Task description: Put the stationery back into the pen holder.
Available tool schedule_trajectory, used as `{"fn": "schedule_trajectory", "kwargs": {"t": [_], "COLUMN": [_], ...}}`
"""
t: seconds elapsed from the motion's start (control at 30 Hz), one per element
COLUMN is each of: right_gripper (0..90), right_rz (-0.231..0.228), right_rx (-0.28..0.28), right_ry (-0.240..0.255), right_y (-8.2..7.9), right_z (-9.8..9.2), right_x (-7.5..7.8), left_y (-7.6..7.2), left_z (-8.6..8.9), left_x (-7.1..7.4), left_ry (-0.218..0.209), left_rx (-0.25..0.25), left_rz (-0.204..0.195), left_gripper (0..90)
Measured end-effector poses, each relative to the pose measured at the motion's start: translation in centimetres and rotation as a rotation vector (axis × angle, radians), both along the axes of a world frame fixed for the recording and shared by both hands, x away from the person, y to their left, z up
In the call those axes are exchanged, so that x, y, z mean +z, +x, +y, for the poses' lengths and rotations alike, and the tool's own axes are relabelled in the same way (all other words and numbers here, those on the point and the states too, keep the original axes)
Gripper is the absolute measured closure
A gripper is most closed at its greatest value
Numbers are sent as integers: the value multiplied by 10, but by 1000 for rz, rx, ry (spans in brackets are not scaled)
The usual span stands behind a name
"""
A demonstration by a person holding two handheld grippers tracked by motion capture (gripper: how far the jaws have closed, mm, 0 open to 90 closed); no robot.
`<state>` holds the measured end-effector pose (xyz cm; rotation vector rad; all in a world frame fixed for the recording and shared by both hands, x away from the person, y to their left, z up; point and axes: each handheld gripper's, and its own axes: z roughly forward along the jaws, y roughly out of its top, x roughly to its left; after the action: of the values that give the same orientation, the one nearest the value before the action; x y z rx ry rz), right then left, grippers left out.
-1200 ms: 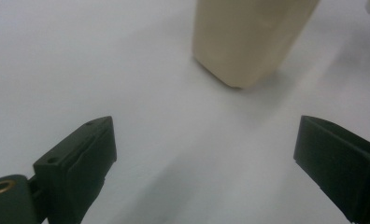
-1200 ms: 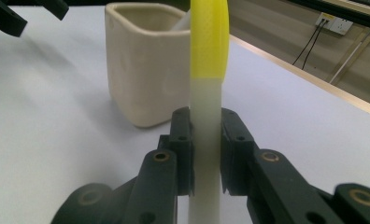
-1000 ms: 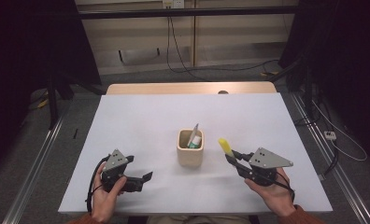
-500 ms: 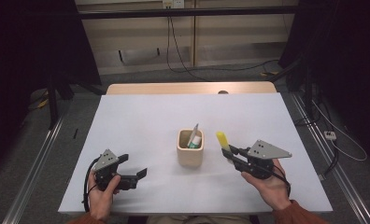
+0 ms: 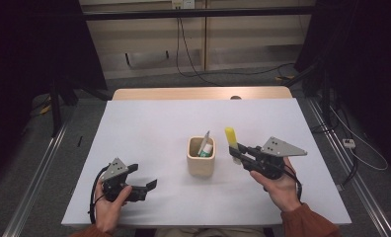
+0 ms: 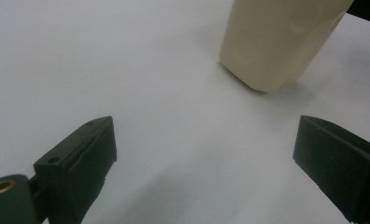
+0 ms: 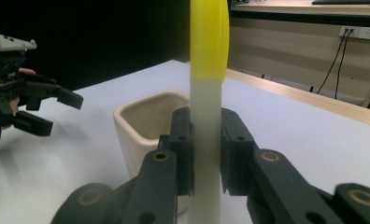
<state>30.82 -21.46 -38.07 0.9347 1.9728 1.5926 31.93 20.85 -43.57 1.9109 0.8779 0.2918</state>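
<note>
The right claw [image 5: 237, 154] is clamped on an upright white tube with a yellow cap [image 5: 231, 140], just right of the beige ceramic cup [image 5: 201, 157] — next, lift it over the rim. The left claw [image 5: 146, 188] stands apart, empty.

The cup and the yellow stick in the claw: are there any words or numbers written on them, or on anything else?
No words or numbers can be read anywhere.
Cup: plain beige, no writing.
Yellow-and-white stick clamped in the right claw: no writing on the side that shows.
Green-and-white thing in the cup: too small to tell if it has a label.
Left claw, open: no markings.
</note>
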Motion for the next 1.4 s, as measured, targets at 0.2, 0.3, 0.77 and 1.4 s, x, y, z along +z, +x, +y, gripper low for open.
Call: {"fn": "schedule_trajectory", "kwargs": {"t": [0.2, 0.3, 0.77, 1.4], "right_gripper": [776, 775, 776, 776], "right_rz": [-30, -41, -81, -100], "right_rx": [7, 12, 57, 75], "right_ry": [19, 31, 59, 92], "right_y": [7, 10, 20, 36], "right_z": [4, 7, 29, 48], "right_x": [8, 12, 22, 22], "left_y": [0, 0, 0, -1], "left_z": [2, 2, 1, 1], "left_x": [1, 0, 0, -1], "left_ry": [-9, -9, -2, 7], "left_rx": [14, 13, 4, 1], "left_rz": [4, 7, 10, 15], "left_gripper": [60, 60, 60, 60]}}
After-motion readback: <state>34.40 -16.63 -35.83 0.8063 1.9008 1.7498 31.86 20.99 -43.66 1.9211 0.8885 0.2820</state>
